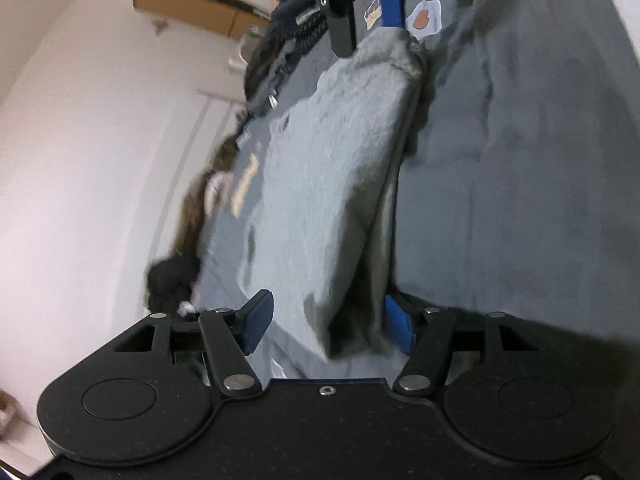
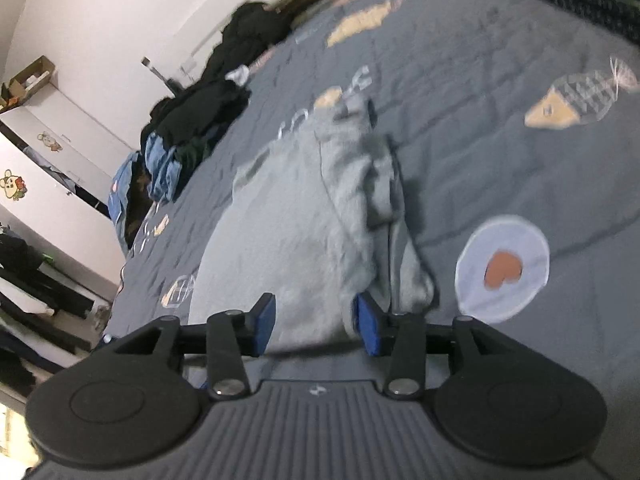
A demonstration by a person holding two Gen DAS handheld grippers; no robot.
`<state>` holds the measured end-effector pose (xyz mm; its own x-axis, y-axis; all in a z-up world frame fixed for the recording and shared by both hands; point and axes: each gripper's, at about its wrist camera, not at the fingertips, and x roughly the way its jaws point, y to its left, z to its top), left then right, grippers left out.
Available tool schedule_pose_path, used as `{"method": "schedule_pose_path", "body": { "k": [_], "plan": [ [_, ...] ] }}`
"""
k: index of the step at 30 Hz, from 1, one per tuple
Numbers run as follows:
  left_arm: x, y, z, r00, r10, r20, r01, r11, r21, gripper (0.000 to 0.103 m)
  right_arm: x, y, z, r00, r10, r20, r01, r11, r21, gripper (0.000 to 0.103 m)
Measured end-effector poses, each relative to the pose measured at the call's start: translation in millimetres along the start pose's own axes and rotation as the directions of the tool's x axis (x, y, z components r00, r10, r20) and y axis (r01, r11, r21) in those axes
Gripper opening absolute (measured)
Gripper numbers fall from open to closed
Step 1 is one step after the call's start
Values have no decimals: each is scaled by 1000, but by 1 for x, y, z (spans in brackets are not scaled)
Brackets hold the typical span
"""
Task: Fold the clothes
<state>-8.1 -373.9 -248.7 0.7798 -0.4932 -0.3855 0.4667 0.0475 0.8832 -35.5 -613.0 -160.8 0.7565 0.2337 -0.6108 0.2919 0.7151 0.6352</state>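
between the left gripper point(image 1: 328, 322) fingers: pretty much full, a fold of the grey garment point(image 1: 336, 184) sits in the gap
ahead of it: the right gripper point(image 1: 366, 16) is at the far end of that same cloth, so no way straight through
off to its right: bare grey-blue bedspread point(image 1: 520, 200), wrinkled but open
off to its left: narrow strip of bed, then the wall
between the right gripper point(image 2: 316, 322) fingers: cloth again
right of that: flat bedspread point(image 2: 500, 152), lots of room
far left of it: dark clothes pile point(image 2: 208, 104) along the bed edge
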Motion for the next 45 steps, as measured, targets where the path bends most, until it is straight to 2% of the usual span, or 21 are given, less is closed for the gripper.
{"method": "schedule_pose_path", "body": {
  "k": [2, 6, 11, 16, 19, 20, 21, 23, 26, 31, 37, 40, 45],
  "plan": [
    [9, -5, 4, 999, 39, 4, -39, 999, 0, 60, 0, 0, -2, 1000, -18, -19, 18, 1000, 25, 44],
    [18, -15, 5, 994, 111, 20, -112, 993, 24, 60, -12, -1, 0, 1000, -19, 18, 18, 999, 41, 45],
    [25, -18, 9, 986, 166, 23, -166, 985, 35, 60, -11, -11, -1, 998, -50, 42, 46, 996, 80, 46],
    [30, -16, 13, 981, 190, 28, -190, 982, 17, 59, -15, -20, 5, 995, -29, 93, 16, 991, 131, 46],
    [35, -7, 16, 992, 122, -1, -122, 992, -44, 38, -19, -20, 5, 996, -19, 88, 6, 989, 146, 46],
    [35, -5, 17, 994, 106, -6, -106, 992, -64, 24, -21, -20, 4, 996, -17, 82, 5, 989, 149, 46],
    [35, -2, 17, 996, 90, -10, -90, 992, -85, 17, -23, -19, 2, 997, -16, 76, 4, 988, 152, 47],
    [35, 3, 18, 998, 56, -18, -58, 990, -126, 13, -28, -21, -8, 997, 9, 76, -24, 982, 188, 49],
    [35, 10, 19, 1000, 6, -27, -11, 982, -188, 10, -31, -23, -24, 997, 30, 71, -45, 972, 230, 54],
    [32, 25, 15, 1000, -16, -27, 8, 963, -268, 9, -18, -23, -36, 997, 1, 72, -19, 971, 240, 59],
    [31, 52, 14, 998, -50, -26, 35, 911, -411, 9, 12, -28, -45, 995, -3, 97, -25, 956, 291, 61],
    [27, 59, 12, 998, -58, -23, 41, 890, -454, 9, 24, -32, -47, 988, 34, 150, -87, 927, 364, 64],
    [25, 61, 11, 998, -64, -17, 48, 878, -476, 9, 37, -31, -49, 967, 43, 250, -149, 895, 420, 73]
  ]
}}
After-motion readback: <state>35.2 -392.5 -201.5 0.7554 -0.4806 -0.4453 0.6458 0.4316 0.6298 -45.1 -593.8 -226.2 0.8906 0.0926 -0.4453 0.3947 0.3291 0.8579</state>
